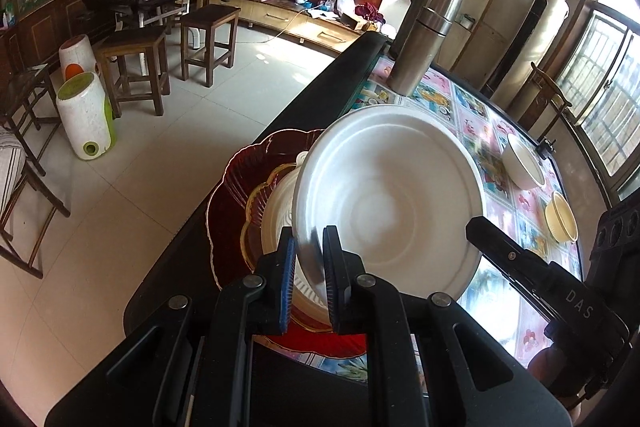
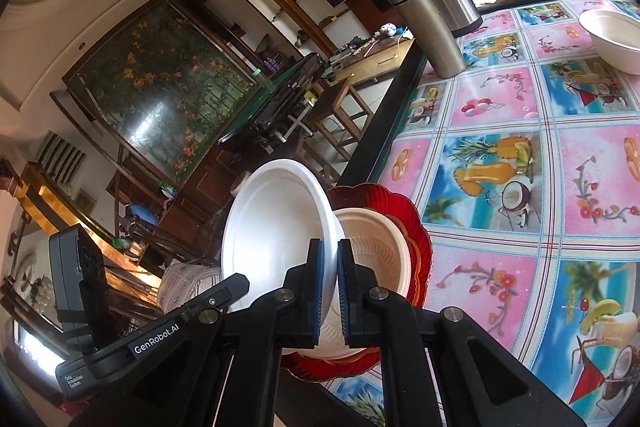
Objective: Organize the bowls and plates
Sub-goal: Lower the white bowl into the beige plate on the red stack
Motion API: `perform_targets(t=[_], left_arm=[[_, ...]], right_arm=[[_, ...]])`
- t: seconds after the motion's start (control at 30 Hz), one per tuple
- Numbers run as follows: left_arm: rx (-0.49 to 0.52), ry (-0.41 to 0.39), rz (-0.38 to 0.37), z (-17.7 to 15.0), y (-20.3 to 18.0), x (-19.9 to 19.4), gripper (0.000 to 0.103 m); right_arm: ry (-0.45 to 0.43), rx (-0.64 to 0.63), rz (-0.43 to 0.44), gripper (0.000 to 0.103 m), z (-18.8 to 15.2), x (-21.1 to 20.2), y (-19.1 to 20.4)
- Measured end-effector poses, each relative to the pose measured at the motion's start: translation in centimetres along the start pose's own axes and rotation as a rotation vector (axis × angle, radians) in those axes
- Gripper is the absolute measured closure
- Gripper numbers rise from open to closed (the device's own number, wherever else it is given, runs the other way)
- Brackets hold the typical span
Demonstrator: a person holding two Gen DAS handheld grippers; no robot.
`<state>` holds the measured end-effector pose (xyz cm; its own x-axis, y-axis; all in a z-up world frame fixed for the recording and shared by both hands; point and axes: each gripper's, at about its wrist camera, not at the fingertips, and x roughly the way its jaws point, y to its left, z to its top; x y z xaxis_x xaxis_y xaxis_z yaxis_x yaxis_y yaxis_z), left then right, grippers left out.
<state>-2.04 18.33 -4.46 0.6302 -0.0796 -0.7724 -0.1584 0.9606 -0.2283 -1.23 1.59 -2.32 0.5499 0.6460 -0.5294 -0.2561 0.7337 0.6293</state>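
A white paper plate (image 1: 384,203) is held tilted above a stack at the table's near edge. Both grippers grip its rim: my left gripper (image 1: 309,267) is shut on one edge, my right gripper (image 2: 329,283) is shut on the opposite edge of the same plate (image 2: 276,227). Below it lies a red scalloped plate (image 1: 232,203) with a smaller gold-rimmed plate and a white paper plate (image 1: 276,223) stacked on it; the stack also shows in the right wrist view (image 2: 384,239). The right gripper's body (image 1: 560,291) shows at the right of the left wrist view.
Two steel flasks (image 1: 424,39) stand at the far table end. A white bowl (image 1: 520,163) and a cream bowl (image 1: 562,223) sit on the patterned tablecloth (image 2: 520,187) to the right. Wooden stools (image 1: 136,71) and white bins stand on the floor left.
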Motion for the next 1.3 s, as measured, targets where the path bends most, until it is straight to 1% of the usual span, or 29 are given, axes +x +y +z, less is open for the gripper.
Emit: perform_targets(t=[0.33, 0.6, 1.13, 1.3], left_arm=[[0.035, -0.004, 0.057, -0.6, -0.6, 0.8, 0.092], [0.066, -0.024, 0.097, -0.9, -0.7, 0.9, 0.092], [0.072, 0.005, 0.110, -1.1, -0.5, 2.2, 0.092], [0.070, 0.001, 0.121, -1.0, -0.1, 2.3, 0.092]], right_arm=[[0.038, 0.023, -0.023, 0.095, -0.9, 1.1, -1.3], [0.065, 0.026, -0.039, 0.095, -1.3, 2.0, -1.4], [0.098, 0.045, -0.068, 0.095, -1.9, 3.5, -2.5], [0.096, 0.038, -0.070, 0.095, -2.0, 3.6, -2.5]])
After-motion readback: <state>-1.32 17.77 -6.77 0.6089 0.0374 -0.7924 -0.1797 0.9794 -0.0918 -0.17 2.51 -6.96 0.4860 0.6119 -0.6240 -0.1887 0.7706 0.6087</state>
